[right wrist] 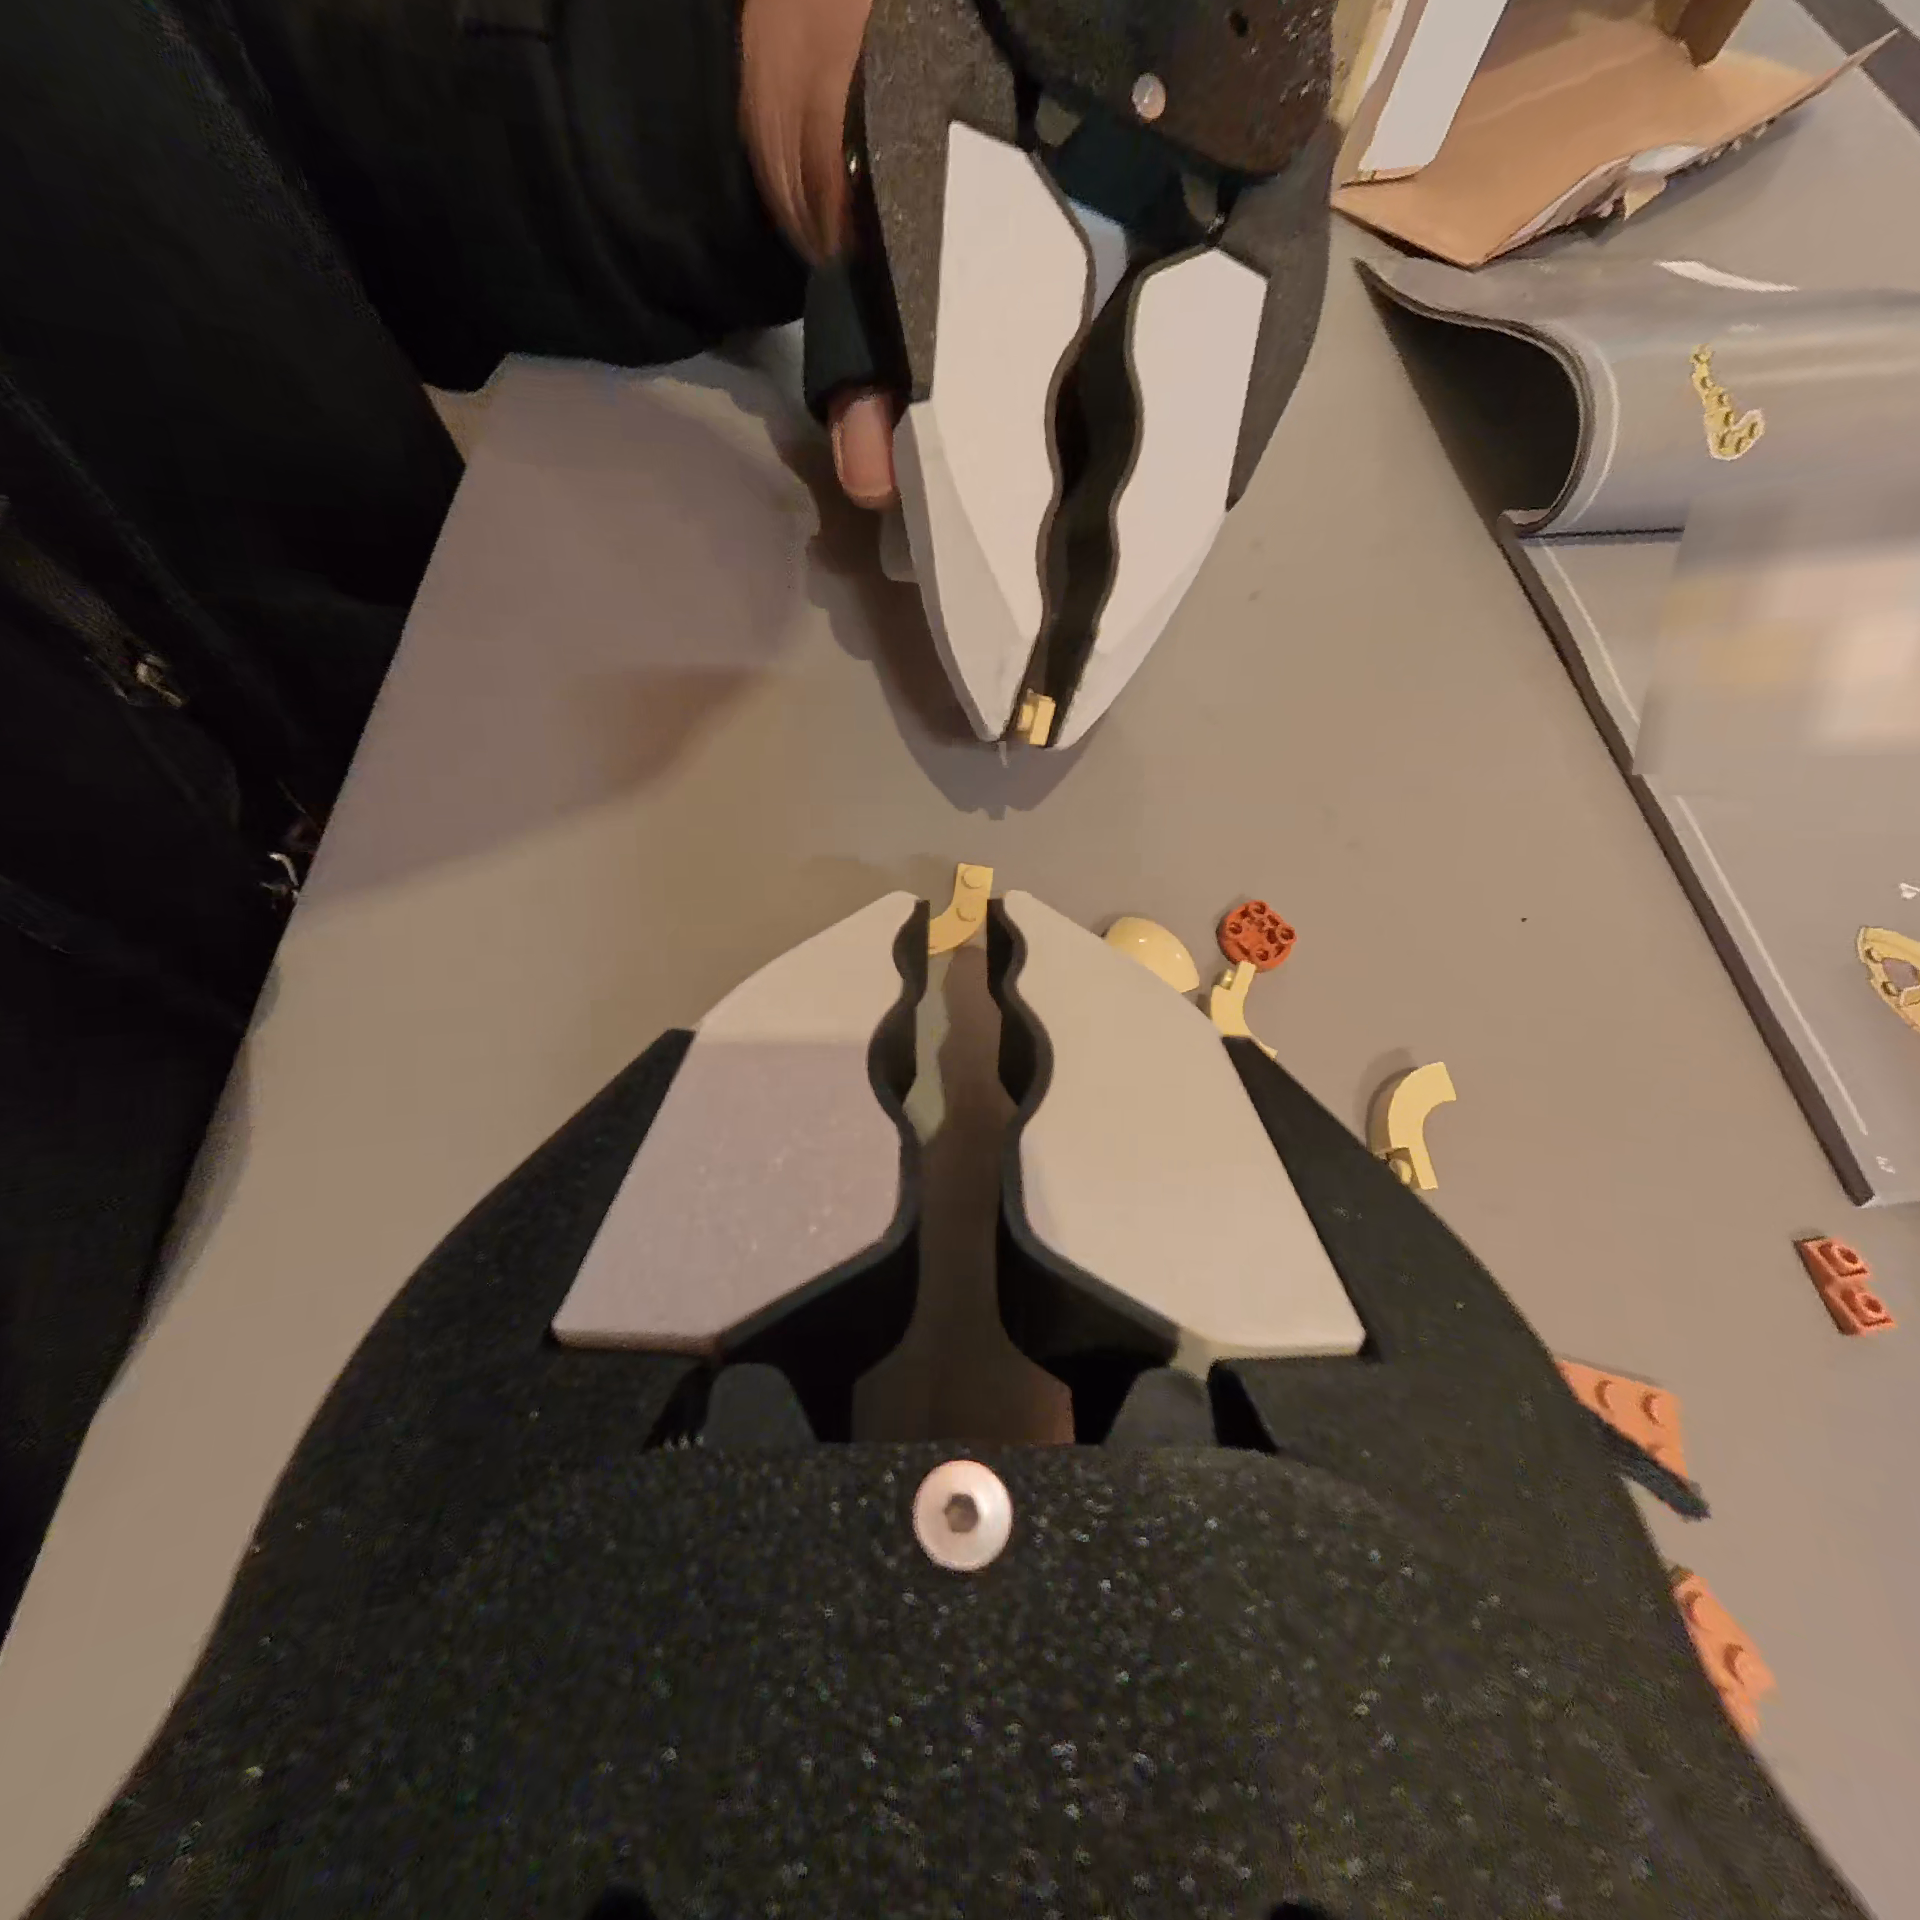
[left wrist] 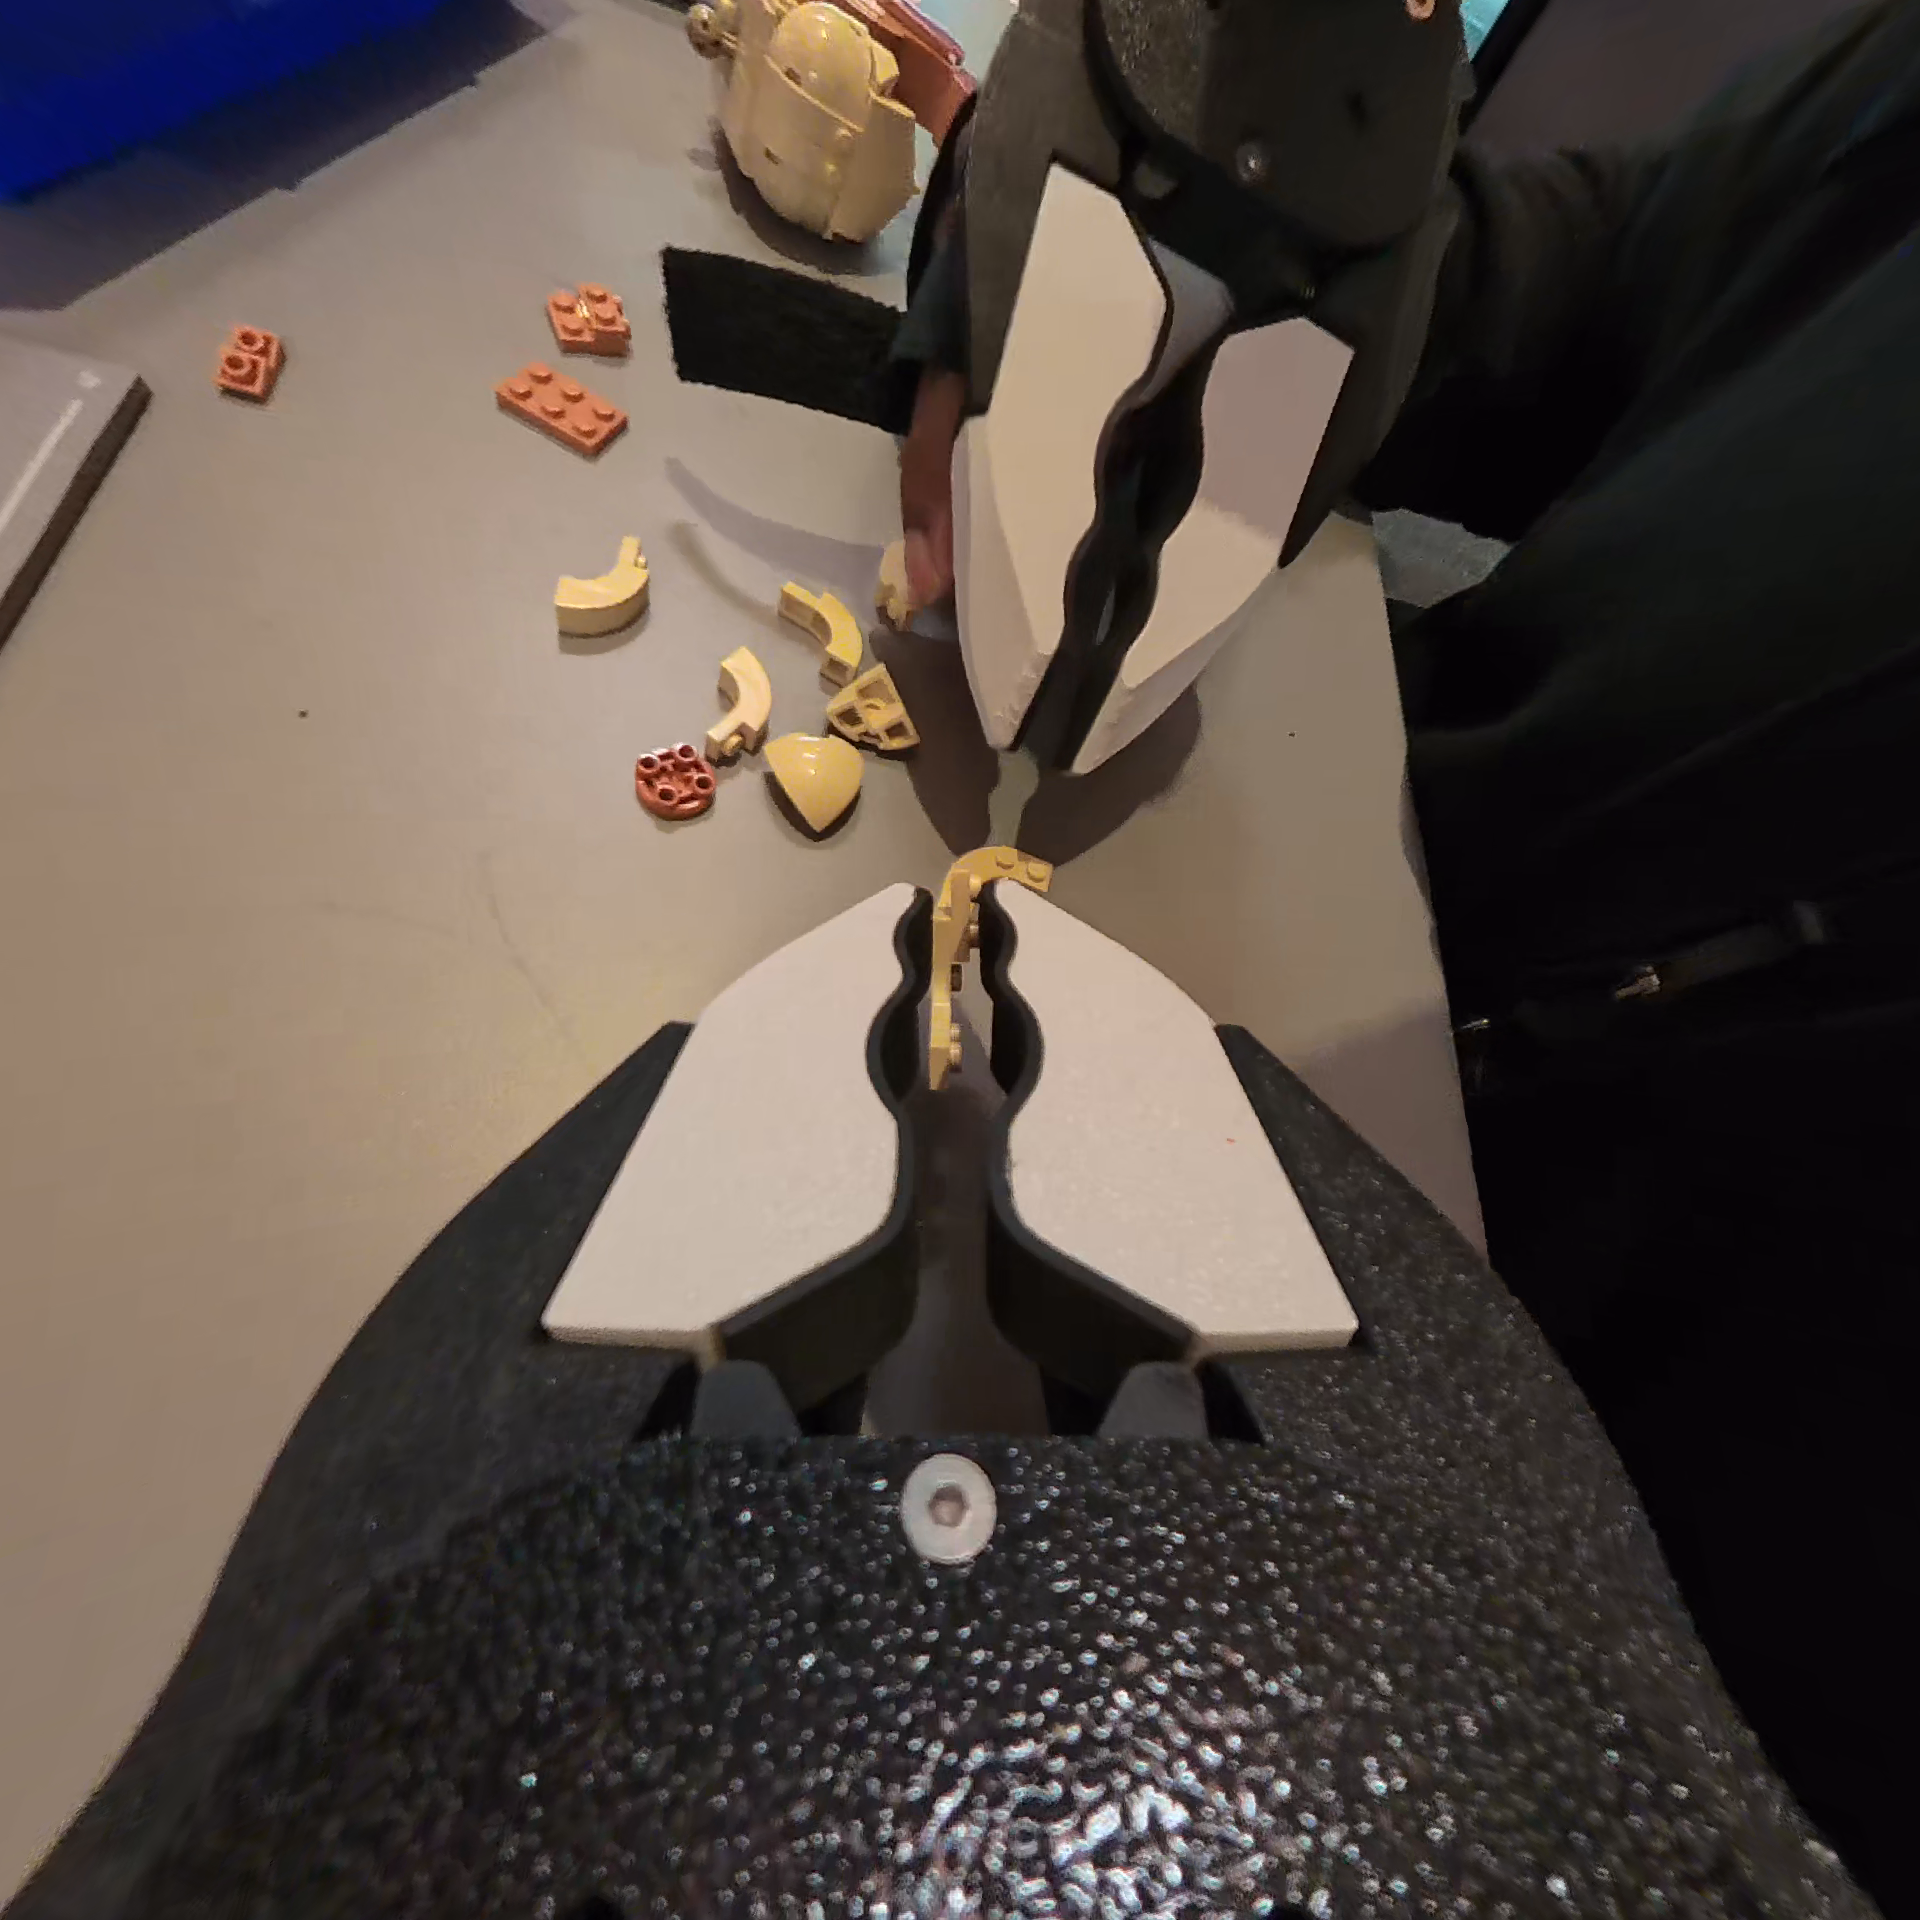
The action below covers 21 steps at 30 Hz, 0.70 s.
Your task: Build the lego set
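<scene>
1. Nearest, the left fingers (left wrist: 790, 1039) at lower centre are clamped on a tan curved plate (left wrist: 951, 987). Its long axis runs along them, and its hooked end pokes past the tips.
2. From upper centre the right fingers (left wrist: 1049, 468) point back at it, nearly tip to tip above the counter (left wrist: 312, 935).
3. The right fingers are nearly together. A small curved tan piece (right wrist: 961, 909) shows at their tips, but I cannot tell whether it is pinched or lying on the counter.
4. Joining likely turns on lining up the two sets of tips.
</scene>
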Available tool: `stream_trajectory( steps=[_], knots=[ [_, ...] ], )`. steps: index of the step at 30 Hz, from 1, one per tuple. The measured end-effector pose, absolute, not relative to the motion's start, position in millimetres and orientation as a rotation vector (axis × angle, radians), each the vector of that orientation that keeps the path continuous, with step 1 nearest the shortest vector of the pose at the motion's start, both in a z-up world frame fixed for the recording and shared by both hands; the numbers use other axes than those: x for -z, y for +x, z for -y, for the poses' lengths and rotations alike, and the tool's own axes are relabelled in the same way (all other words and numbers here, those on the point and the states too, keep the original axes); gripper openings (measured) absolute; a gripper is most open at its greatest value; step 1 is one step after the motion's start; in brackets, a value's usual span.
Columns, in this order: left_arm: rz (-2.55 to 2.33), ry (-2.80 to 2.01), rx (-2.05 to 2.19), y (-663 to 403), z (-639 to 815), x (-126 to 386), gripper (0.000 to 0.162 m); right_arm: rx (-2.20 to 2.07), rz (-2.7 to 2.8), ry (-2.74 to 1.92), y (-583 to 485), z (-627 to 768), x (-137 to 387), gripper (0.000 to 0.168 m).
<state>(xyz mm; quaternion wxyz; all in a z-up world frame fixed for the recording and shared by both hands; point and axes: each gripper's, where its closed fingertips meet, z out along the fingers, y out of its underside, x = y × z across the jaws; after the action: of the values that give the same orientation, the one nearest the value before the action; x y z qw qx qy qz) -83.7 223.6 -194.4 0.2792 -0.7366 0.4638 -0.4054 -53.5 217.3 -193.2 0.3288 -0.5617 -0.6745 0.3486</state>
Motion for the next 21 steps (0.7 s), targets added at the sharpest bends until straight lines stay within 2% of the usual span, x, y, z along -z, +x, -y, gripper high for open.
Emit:
stream_trajectory(
  steps=[21],
  knots=[
    [-1.286,-1.887,0.918,-66.0,-213.4,190.6,0.008,-0.499,1.562,-1.365,-23.6,-213.5,183.7,0.017]
  ],
)
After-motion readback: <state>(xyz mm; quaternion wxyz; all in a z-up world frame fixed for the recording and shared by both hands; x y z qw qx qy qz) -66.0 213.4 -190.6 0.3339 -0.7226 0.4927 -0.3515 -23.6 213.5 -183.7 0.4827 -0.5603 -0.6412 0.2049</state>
